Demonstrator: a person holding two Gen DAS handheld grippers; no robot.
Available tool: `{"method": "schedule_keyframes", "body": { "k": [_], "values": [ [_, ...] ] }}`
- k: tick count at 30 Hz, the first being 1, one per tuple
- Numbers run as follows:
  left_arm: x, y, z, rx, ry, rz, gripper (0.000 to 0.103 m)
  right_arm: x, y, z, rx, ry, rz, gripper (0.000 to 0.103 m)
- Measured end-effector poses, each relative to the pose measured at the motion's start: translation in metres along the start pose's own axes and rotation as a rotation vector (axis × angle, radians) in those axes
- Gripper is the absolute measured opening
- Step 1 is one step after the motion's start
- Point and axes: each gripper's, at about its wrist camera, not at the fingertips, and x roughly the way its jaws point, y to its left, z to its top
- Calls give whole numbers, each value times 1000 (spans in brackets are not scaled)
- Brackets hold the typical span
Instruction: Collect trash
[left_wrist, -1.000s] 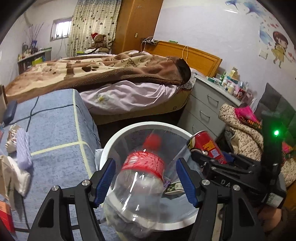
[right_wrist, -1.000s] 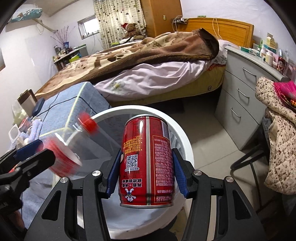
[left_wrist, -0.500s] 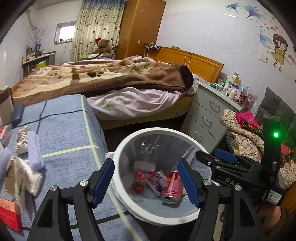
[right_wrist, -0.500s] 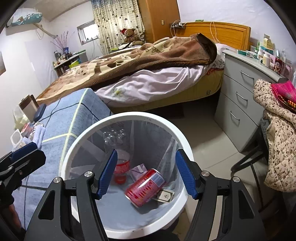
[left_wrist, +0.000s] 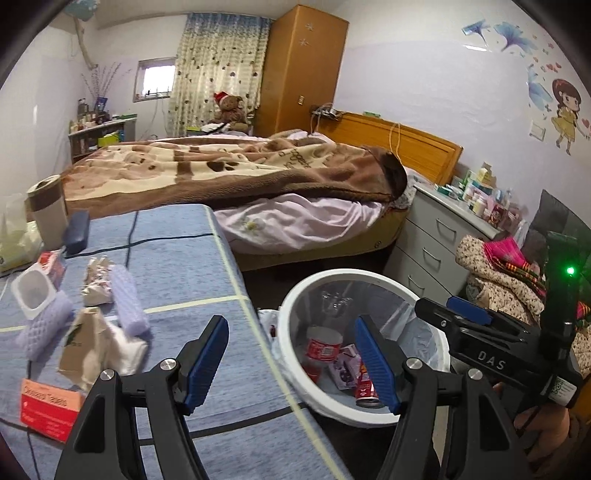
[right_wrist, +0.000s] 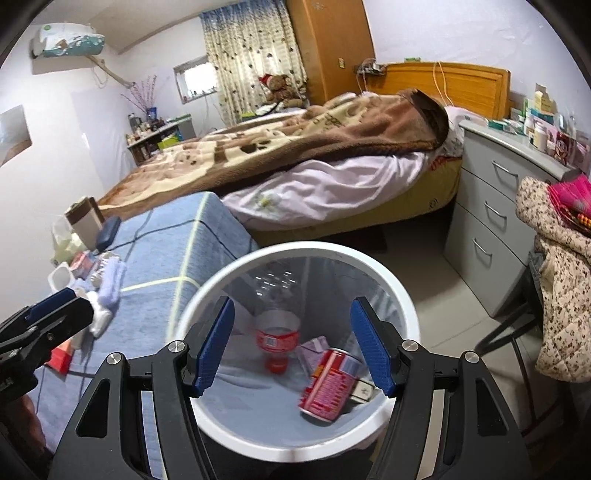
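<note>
Left wrist view showed the round white plastic trash bin (left_wrist: 369, 275), lined with a clear bag, standing on the floor just beside the blue cloth-covered table (left_wrist: 177, 258). The left gripper (left_wrist: 291, 360) hung above the table's edge, its right blue pad over the bin's mouth and its left pad over the blue cloth. Its jaws stood moderately wide apart with nothing between them, touching nothing. Inside the bin lay a clear plastic bottle with a red label (left_wrist: 324, 345), a small purple carton (left_wrist: 347, 365) and a red drink can (left_wrist: 365, 387), the can partly hidden behind the right pad. Away from the bin, on the table, were a red and white tablet box (left_wrist: 50, 408), a crumpled brown paper bag (left_wrist: 83, 341), two lilac foam net sleeves (left_wrist: 129, 299), a white plastic cup (left_wrist: 31, 295) and a crumpled silver wrapper (left_wrist: 96, 282). On the far side of the bin from the table, the right gripper (left_wrist: 465, 314) reached in over the rim, a hand (left_wrist: 543, 432) on its handle.

Right wrist view looked straight down into the bin (right_wrist: 384, 267), which sat directly under the right gripper (right_wrist: 291, 345). Its jaws were wide apart and empty, touching nothing. Here the red can (right_wrist: 328, 384) showed whole, lying tilted on the bin's floor, with the bottle (right_wrist: 277, 338) cap-down beside it and the purple carton (right_wrist: 314, 349) between them. The left gripper (right_wrist: 44, 314) showed from the side over the table (right_wrist: 159, 254), beside the bin. The table's trash appeared only partly, small and crowded at the far edge.
</note>
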Motion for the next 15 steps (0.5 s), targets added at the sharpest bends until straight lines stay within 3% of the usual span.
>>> {"method": "schedule_keyframes", "body": {
  "k": [15],
  "values": [
    [-55,80,-9,-89,-65,139,70,6,65,-2,-69,-43,124,67]
  ]
}}
